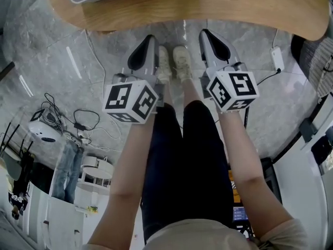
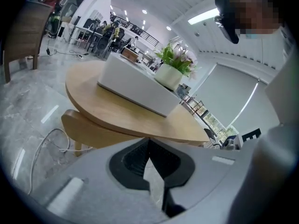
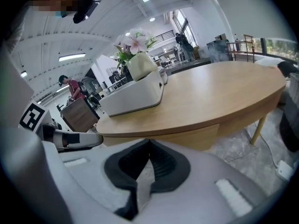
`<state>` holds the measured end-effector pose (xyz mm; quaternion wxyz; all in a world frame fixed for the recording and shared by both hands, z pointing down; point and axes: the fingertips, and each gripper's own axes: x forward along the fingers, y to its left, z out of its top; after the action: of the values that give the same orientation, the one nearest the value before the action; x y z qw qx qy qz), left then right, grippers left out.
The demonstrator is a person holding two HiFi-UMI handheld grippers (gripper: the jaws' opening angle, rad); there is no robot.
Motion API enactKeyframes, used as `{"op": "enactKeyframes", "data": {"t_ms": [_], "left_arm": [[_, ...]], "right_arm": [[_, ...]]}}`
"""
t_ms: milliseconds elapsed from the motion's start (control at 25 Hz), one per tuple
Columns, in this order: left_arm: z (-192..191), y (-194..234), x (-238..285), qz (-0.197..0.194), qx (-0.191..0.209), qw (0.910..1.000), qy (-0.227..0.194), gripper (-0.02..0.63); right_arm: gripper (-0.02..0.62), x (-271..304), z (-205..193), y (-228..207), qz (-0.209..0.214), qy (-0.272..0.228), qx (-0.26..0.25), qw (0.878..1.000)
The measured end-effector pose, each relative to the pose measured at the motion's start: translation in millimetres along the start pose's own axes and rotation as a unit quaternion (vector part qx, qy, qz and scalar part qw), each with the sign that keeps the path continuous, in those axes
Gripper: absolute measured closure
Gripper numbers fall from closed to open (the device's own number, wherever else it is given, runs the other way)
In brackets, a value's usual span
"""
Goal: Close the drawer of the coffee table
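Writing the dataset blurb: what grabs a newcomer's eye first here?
The left tool and right tool, held side by side with jaws shut and empty, flank the person's shoes. Just ahead, the rounded wooden coffee table carries a white box and potted flowers.

The coffee table (image 1: 218,7) has a rounded light-wood top. On it sits a long white box (image 3: 133,94) with a white pot of pink flowers (image 3: 140,62); whether the pot stands in the box or behind it cannot be told. The grey marbled floor (image 1: 47,40) carries a white power strip (image 1: 277,59), loose black cables (image 1: 78,125) and the person's pale shoes (image 1: 182,61).
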<state>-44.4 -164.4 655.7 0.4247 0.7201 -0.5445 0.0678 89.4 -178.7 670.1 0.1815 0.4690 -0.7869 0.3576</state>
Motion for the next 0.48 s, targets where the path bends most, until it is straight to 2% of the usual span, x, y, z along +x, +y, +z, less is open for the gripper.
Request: {"op": "enactKeyframes", "data": {"t_ms": [280, 480], "left_arm": [[39, -25, -29, -0.014, 0.028, 0.9994, -0.016, 0.604], [71, -35, -55, -0.014, 0.034, 0.9989, -0.029, 0.604]], "right_arm": [[0.592, -43, 43, 35, 0.024, -0.026, -0.006, 0.999], [0.592, -67, 73, 75, 0.053, -0.031, -0.045, 0.997]]}}
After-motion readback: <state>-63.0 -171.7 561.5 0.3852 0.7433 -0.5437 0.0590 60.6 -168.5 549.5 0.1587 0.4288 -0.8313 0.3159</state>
